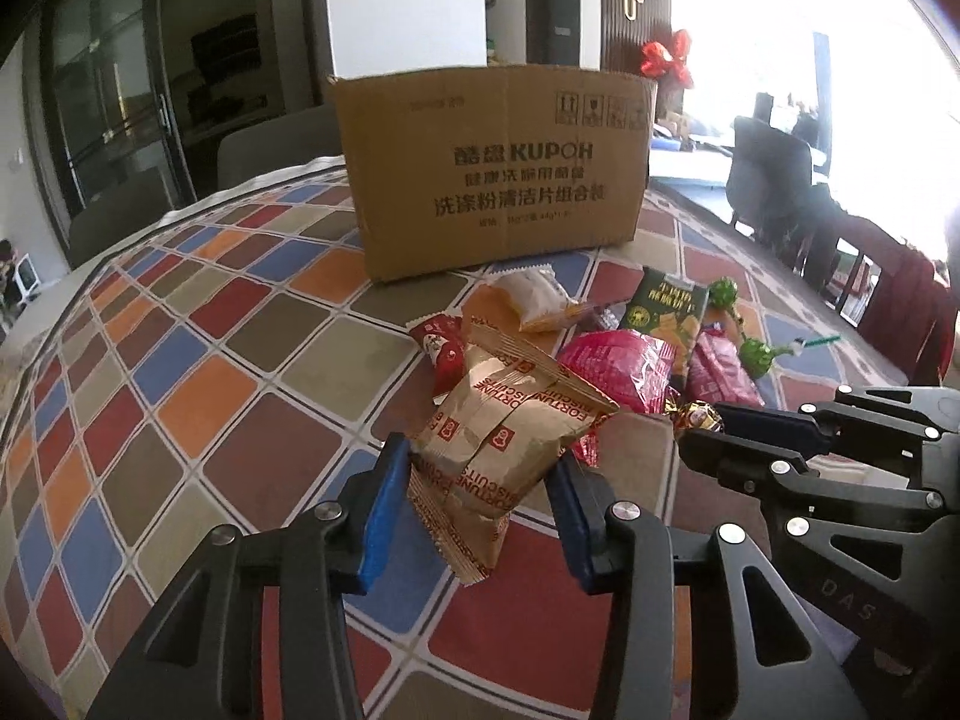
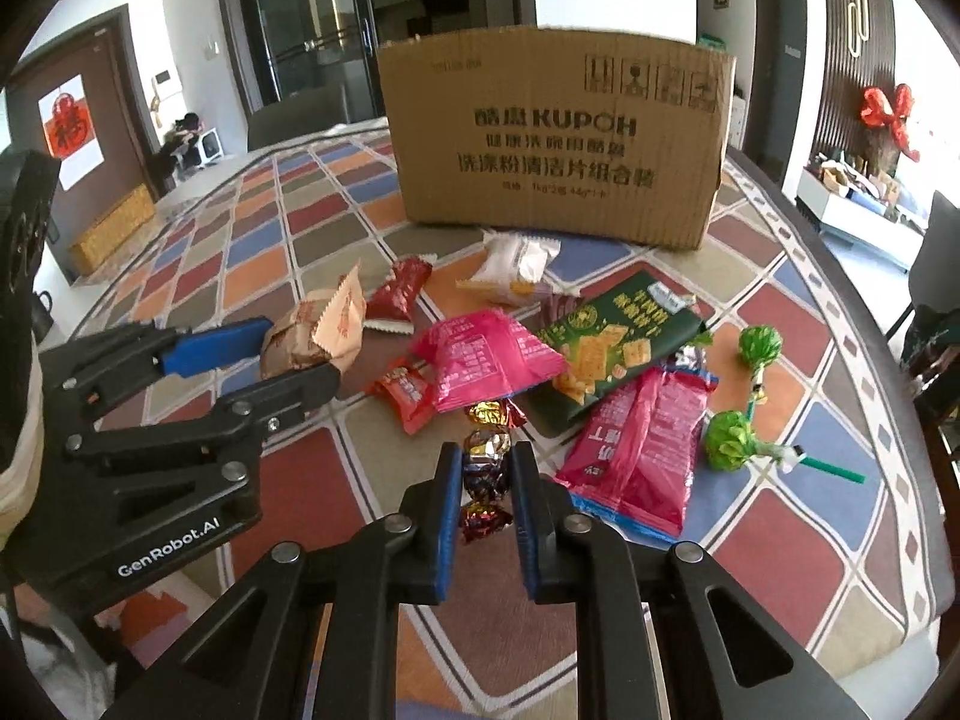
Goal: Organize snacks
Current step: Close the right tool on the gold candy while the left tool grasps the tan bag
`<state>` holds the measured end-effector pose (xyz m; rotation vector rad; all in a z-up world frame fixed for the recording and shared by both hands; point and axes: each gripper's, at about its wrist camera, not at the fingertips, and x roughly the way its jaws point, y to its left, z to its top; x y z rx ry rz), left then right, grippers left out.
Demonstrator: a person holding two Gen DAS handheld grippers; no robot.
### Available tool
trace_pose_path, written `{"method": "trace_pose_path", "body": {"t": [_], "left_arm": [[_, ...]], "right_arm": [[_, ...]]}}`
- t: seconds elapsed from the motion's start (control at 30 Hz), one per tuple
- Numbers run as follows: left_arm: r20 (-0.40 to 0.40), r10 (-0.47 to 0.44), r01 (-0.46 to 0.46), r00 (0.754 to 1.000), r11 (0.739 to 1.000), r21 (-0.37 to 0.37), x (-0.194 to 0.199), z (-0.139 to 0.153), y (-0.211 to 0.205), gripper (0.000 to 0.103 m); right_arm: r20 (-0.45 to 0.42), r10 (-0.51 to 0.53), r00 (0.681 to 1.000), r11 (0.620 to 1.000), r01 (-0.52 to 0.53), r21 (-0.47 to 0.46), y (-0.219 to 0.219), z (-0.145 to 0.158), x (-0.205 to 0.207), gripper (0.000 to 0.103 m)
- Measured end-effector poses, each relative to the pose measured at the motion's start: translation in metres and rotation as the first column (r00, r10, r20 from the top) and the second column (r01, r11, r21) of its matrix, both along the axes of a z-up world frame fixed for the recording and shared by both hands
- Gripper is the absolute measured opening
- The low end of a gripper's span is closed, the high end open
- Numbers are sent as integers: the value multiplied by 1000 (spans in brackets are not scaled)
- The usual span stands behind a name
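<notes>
Left wrist: cardboard box (image 1: 498, 174) upright; its contents cannot be seen.

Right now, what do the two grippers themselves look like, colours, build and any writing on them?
Both are matte black linkage frames with silver round pivot pins and triangular cut-outs. The left gripper and right gripper each have two flat fingers faced with blue pads. White lettering reads "GenRobot.AI" on the left gripper's side in the right wrist view; faint "DAS" letters show on the right one's body. No cables or sleeves visible.
</notes>
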<state>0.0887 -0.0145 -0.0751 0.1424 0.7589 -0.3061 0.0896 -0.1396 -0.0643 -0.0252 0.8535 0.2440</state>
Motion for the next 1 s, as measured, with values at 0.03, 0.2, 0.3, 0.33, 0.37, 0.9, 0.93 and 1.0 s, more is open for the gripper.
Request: {"method": "trace_pose_path", "body": {"t": [0.03, 0.2, 0.3, 0.33, 0.37, 0.9, 0.93, 1.0], "left_arm": [[3, 2, -2, 1000, 1000, -5, -1, 2, 0, 45], [22, 10, -10, 1000, 1000, -22, -10, 16, 0, 45], [39, 8, -7, 999, 1000, -30, -17, 25, -4, 45], [44, 6, -5, 999, 999, -33, -19, 27, -5, 45], [49, 4, -3, 999, 999, -37, -21, 30, -7, 45], [150, 50, -32, 987, 993, -117, -6, 89, -10, 45], [156, 49, -30, 987, 992, -123, -3, 94, -10, 45], [181, 55, -32, 982, 991, -132, 6, 106, -9, 45]], "right_arm": [[9, -1, 1000, 1000, 1, 2, 0, 3, -2, 18], [33, -5, 999, 1000, 5, 21, -4, 15, -11, 18], [26, -7, 1000, 999, 6, 36, -7, 21, -17, 18], [34, -10, 999, 999, 9, 34, -8, 24, -21, 18], [44, -13, 999, 999, 12, 30, -9, 27, -25, 18], [234, -66, 970, 996, 52, 67, -23, 85, -21, 18], [251, -68, 966, 996, 52, 69, -24, 91, -17, 18], [274, -69, 959, 996, 51, 74, -23, 99, -10, 18]]}}
